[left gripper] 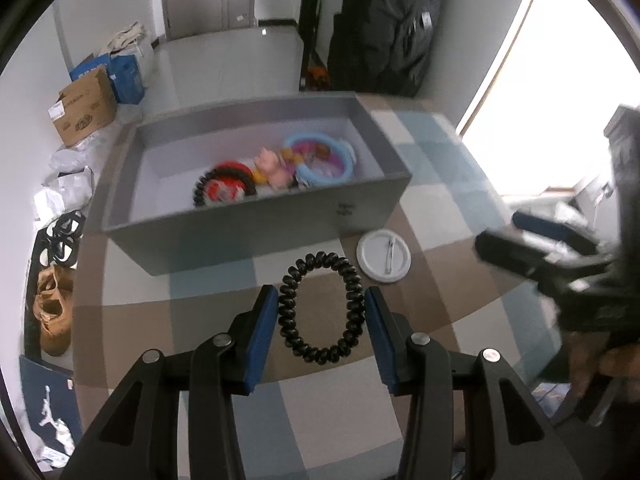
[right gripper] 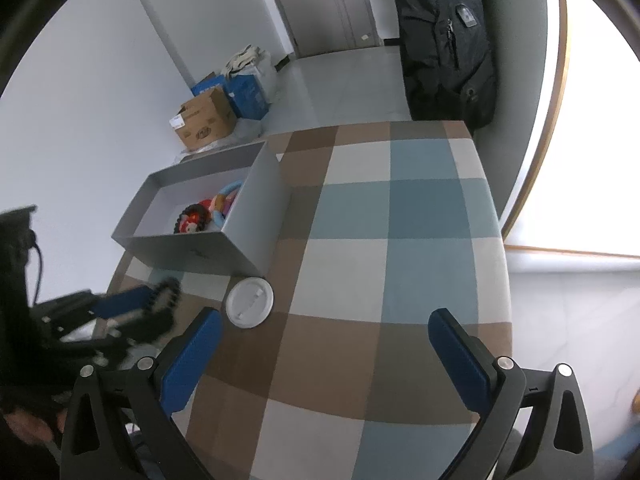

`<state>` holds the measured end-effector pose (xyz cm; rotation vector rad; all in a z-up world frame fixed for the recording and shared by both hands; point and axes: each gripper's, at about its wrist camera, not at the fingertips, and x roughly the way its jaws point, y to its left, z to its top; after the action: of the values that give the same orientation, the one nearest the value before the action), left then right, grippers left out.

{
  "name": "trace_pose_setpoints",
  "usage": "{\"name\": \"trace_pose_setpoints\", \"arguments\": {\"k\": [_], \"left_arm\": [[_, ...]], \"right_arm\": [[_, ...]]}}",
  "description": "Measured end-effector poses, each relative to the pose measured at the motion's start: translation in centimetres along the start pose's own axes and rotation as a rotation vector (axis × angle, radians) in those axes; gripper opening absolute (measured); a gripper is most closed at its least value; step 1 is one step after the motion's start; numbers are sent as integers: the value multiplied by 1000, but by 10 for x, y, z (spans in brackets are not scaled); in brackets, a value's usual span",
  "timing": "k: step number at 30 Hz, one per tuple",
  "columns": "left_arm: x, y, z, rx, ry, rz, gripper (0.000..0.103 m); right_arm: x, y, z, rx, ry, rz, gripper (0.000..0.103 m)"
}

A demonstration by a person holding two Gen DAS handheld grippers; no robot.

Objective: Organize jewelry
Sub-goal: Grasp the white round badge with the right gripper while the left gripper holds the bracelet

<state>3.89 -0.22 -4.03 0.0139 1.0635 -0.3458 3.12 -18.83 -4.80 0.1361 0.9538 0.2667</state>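
Note:
A black spiral hair tie point(left gripper: 321, 307) sits between the blue pads of my left gripper point(left gripper: 321, 300); the pads touch its sides, above the checkered table. In the right wrist view the left gripper point(right gripper: 160, 300) and the tie point(right gripper: 165, 292) look blurred at the left. A grey box point(left gripper: 280, 224) behind holds a black and red tie point(left gripper: 224, 186), pink pieces point(left gripper: 272, 166) and a light blue ring point(left gripper: 320, 158). A white round badge with a pin point(left gripper: 383, 255) lies by the box; it also shows in the right wrist view point(right gripper: 249, 301). My right gripper point(right gripper: 324, 320) is open and empty over the table.
The checkered tablecloth point(right gripper: 384, 208) covers the table. Cardboard and blue boxes point(right gripper: 208, 118) stand on the floor by the wall. Shoes point(left gripper: 52, 312) lie on the floor at the left. A dark jacket point(right gripper: 444, 40) hangs beyond the table's far edge.

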Motion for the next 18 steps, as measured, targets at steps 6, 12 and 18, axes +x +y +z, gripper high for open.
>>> {"name": "trace_pose_setpoints", "arguments": {"k": [6,12,18], "left_arm": [[-23,26,10,-134,-91,-73,39],[-38,46,17,-221,-165,-102,39],[-41,59,15,-267,-186,-119,39]], "right_arm": [[10,20,-3,-69,24,11,102],[28,45,-4,-168,50,-1,94],[48,68,-6,-254,67,-56,78]]}}
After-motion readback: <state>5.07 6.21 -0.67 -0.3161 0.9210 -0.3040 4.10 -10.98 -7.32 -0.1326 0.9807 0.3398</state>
